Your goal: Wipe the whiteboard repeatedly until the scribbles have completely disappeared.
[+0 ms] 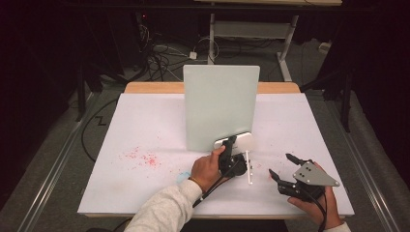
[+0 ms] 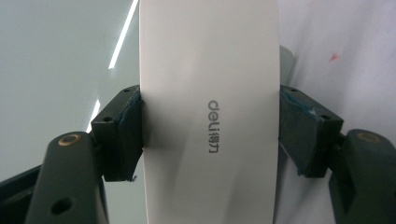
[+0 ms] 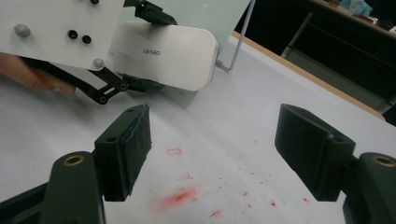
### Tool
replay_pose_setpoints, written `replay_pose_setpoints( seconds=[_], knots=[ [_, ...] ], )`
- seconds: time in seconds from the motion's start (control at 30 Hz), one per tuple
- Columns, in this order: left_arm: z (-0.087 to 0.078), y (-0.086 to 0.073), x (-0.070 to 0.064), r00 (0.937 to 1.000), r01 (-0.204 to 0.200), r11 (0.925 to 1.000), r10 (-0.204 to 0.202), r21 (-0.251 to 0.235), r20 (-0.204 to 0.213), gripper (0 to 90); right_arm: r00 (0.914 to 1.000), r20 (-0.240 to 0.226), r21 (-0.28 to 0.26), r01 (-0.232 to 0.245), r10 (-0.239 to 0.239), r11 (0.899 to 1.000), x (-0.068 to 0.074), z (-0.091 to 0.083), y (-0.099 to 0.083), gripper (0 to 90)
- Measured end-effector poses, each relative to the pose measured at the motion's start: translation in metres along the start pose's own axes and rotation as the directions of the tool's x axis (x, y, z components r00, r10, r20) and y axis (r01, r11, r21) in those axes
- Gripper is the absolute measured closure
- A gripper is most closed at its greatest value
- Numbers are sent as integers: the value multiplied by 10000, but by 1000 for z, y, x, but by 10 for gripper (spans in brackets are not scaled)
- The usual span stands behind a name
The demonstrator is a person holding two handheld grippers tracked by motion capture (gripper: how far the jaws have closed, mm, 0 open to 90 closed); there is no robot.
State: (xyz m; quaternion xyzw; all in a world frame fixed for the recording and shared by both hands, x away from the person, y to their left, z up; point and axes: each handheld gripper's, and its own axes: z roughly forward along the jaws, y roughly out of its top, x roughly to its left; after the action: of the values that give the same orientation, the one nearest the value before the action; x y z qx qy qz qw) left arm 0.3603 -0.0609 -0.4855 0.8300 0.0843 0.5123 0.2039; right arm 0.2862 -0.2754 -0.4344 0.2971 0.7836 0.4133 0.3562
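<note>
Work in hand: the left tool (image 1: 231,145) holds a white eraser (image 1: 235,142) up against the lower front of a pale upright board (image 1: 221,104).
Left tool state: its jaws pinch the eraser across its short width, one on each long edge, as the left gripper view shows (image 2: 210,116).
Eraser position: at the board's bottom right corner, near the worktop (image 1: 145,130); whether its face touches the board I cannot tell.
Long axis: in the high view the eraser lies sideways, roughly level with the board's lower edge, so a wiping stroke probably runs up or across the board face.
Direction from tool: the board stands straight ahead of the left tool, beyond the eraser.
Right tool state: jaws spread wide with nothing between them (image 3: 215,154), hovering low over red-speckled worktop.
Right tool place: near the person's edge, to the right of the board and apart from it (image 1: 290,171).
Nearer hand: the left, already at the board.
Board stand: a thin wire leg (image 1: 248,166) rests on the worktop beside the eraser.
</note>
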Motion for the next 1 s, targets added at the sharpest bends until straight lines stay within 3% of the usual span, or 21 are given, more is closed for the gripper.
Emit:
replay_pose_setpoints(
  seconds=[0.27, 0.5, 0.63, 0.93, 1.0],
  knots=[
    [0, 11, 24, 9971, 716, 9969, -723, -313, -221, 291, 10000, -92, 59, 20, -20, 10000, 1, 2, -1, 274],
    [-4, 8, 48, 9900, 1345, 9898, -1362, -473, -359, 291, 9999, -129, 76, 60, -59, 10000, 2, 2, -1, 274],
    [-6, 3, 51, 9879, 1500, 9878, -1514, -423, -326, 291, 9998, -180, 97, 110, -108, 9999, 3, 2, -1, 274],
    [-10, -18, 47, 9891, 1448, 9893, -1452, -191, -239, 291, 9996, -252, 174, 148, -144, 9997, 5, 3, 0, 274],
    [-12, -24, 43, 9920, 1237, 9923, -1238, -32, -254, 291, 9994, -280, 186, 185, -180, 9997, 6, 4, 0, 274]
  ],
)
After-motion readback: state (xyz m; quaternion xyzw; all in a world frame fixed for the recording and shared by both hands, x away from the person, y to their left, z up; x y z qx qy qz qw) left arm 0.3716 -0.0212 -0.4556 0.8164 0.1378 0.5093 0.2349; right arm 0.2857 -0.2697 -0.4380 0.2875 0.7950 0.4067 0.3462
